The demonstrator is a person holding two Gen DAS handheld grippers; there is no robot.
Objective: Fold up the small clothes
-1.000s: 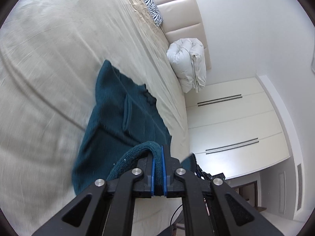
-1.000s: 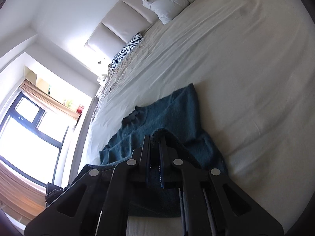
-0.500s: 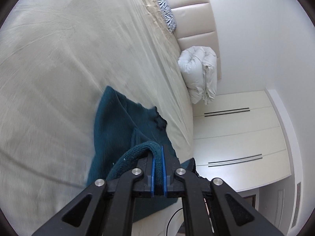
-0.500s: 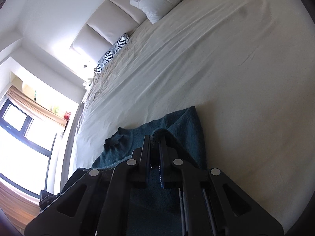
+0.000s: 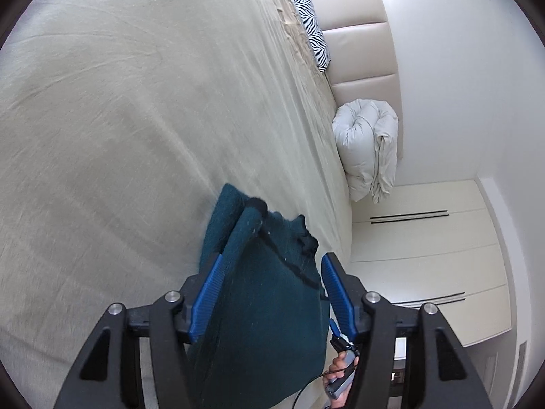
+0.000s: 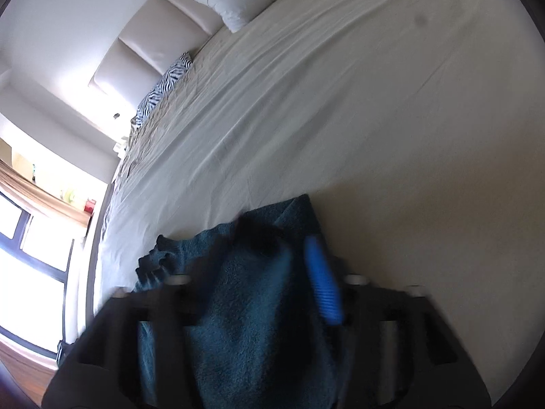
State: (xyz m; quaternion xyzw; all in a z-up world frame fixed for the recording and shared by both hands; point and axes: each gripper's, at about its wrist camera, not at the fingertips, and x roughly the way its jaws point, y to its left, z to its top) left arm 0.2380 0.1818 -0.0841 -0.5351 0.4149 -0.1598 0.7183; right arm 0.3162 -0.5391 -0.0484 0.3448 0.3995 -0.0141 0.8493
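The left gripper [image 5: 270,293] stands spread, its 2 blue pads [image 5: 207,296] well apart; its jaws have just been opening. The dark teal garment [image 5: 265,306] lies between the pads and ahead of them on the bed sheet [image 5: 119,119], with a rolled fold of cloth leaning against the left-hand pad and rising past its tip. The other pad stands clear of the cloth.

Only the left wrist view shows, below and right of this gripper, a hand [image 5: 340,371] wrapped around a grey handle with a thin black cable trailing from it. It also shows white wardrobe doors [image 5: 425,272] off to the gripper's right and, far ahead, a folded white duvet [image 5: 368,150] and a zebra-print pillow [image 5: 311,30] against a padded headboard [image 5: 361,47].

The right wrist view is blurred near the lens. The right gripper [image 6: 262,276] is also spread, and its jaws have just been opening; 1 blue pad [image 6: 322,283] shows clearly, the other is lost in the blur. The teal garment fills the gap and runs ahead of the fingertips. Only this view shows a window [image 6: 30,272] far to the gripper's left.

Both grippers tilt downward toward the sheet, the right more steeply.
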